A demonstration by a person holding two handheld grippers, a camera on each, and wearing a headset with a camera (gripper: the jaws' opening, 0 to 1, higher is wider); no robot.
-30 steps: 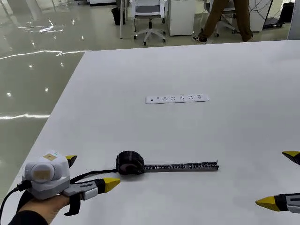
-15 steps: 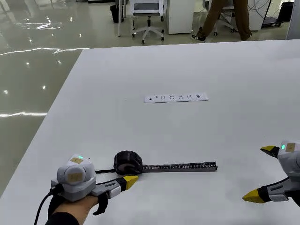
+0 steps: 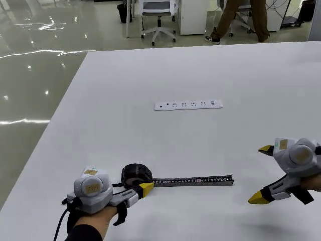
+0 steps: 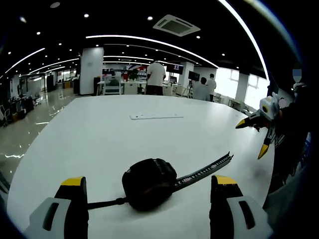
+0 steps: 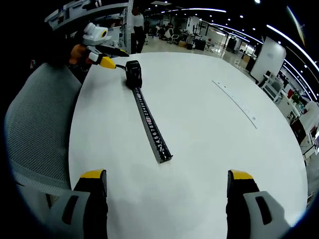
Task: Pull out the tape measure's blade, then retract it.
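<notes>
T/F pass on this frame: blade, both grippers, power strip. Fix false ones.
1. The blade lies pulled out on the table. True.
2. The right gripper is shut on the blade's tip. False: it is open, apart from the tip.
3. The left gripper is open, jaws either side of the tape measure case. True.
4. The power strip touches the blade. False: it lies farther up the table, apart.

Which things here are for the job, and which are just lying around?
For the job: tape measure, its pulled-out blade, left hand-held gripper, right hand-held gripper.
Just lying about: power strip, office chair.
</notes>
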